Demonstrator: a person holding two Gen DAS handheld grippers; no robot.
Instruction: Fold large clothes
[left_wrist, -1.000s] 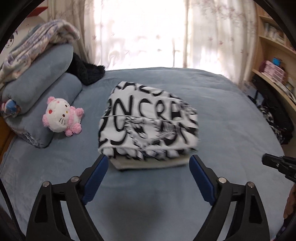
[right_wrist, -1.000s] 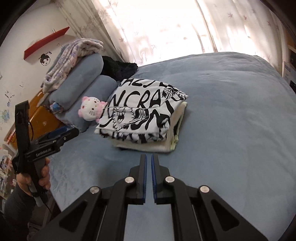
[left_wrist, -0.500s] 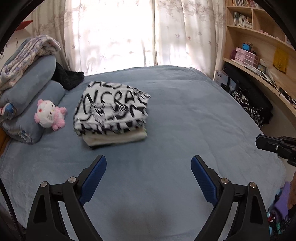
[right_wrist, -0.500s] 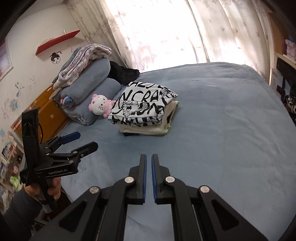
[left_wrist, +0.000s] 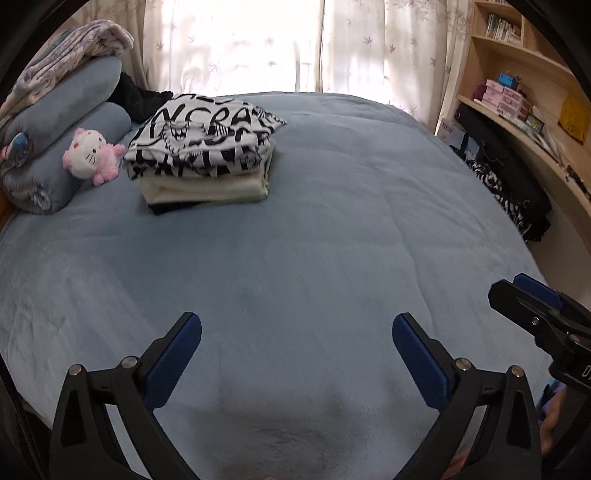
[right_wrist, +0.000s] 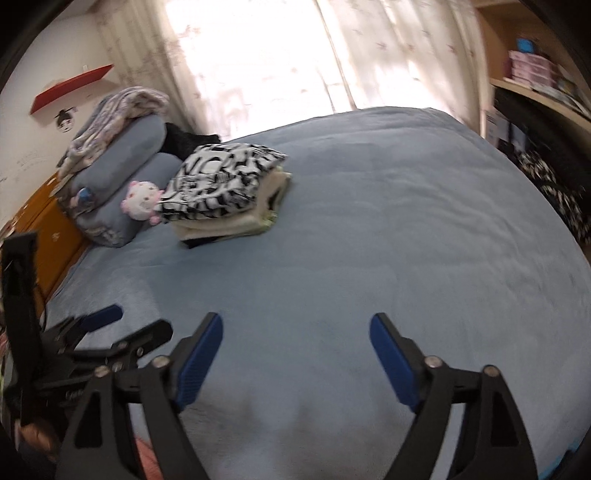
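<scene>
Both grippers have pulled back from one folded clothes stack (left_wrist: 201, 155) beside two pillows (left_wrist: 70, 122). Left gripper (left_wrist: 296, 334) and right gripper (right_wrist: 296, 332) are opening over bare blue bed (left_wrist: 314, 240), holding nothing.

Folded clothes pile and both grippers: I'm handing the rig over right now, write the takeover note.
Left gripper: jaws opening, nothing between them, over bare blue bed cover.
Right gripper: jaws opening, empty too, also over bare cover.
Folded pile: black-and-white print top on a cream garment on something dark, beside the pink plush toy and pillows.
Done: that pile is folded and stacked, untouched by either gripper.
Left: no unfolded garment lies on the bed. More patterned fabric hangs by the shelves at the bed's right edge, possibly next.
</scene>
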